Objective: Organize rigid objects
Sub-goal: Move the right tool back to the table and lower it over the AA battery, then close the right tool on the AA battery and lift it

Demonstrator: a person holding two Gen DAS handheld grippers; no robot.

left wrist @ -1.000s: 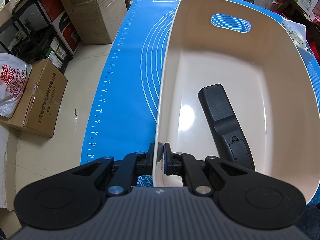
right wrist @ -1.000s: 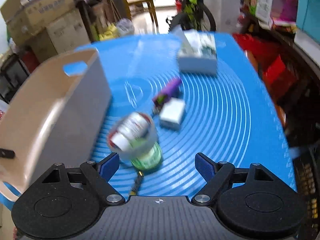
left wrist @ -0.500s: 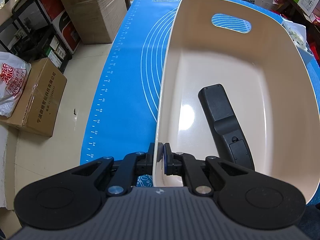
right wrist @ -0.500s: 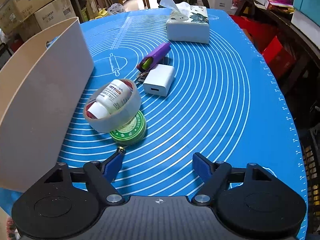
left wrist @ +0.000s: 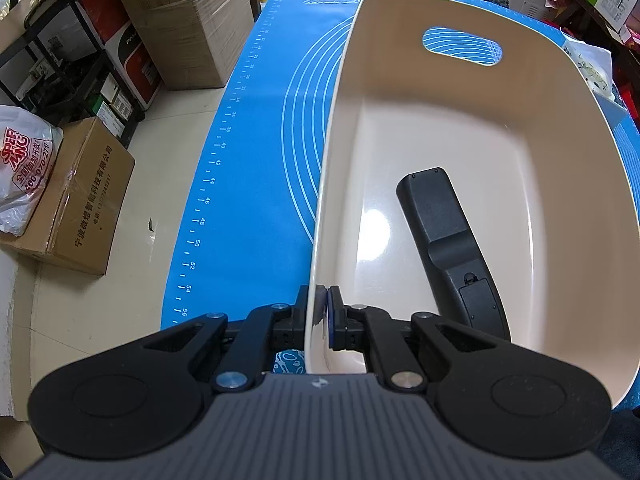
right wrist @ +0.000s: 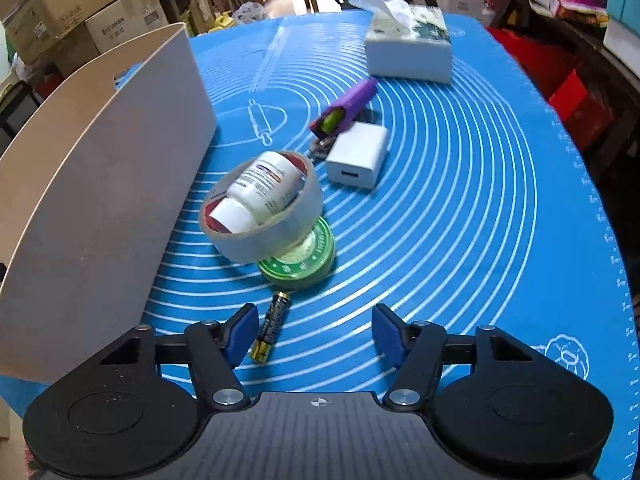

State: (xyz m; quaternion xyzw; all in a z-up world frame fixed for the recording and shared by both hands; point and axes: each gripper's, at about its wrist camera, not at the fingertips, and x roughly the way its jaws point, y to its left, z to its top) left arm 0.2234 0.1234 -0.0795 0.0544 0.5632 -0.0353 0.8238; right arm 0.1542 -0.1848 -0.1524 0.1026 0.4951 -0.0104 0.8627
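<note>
My left gripper is shut on the near rim of a beige plastic bin, one finger outside and one inside. A black remote lies inside the bin. My right gripper is open and empty, low over the blue mat. Just ahead of it lie a battery, a green round tin, a tape roll with a white pill bottle in it, a white charger and a purple case. The bin's outer wall stands to the left.
A tissue box sits at the far end of the blue mat. Cardboard boxes and a rack stand on the floor left of the table. Shelves and red bags line the right side.
The right gripper has moved forward and down toward the loose objects; the battery now shows between its fingers. The left gripper has held still on the bin rim.
</note>
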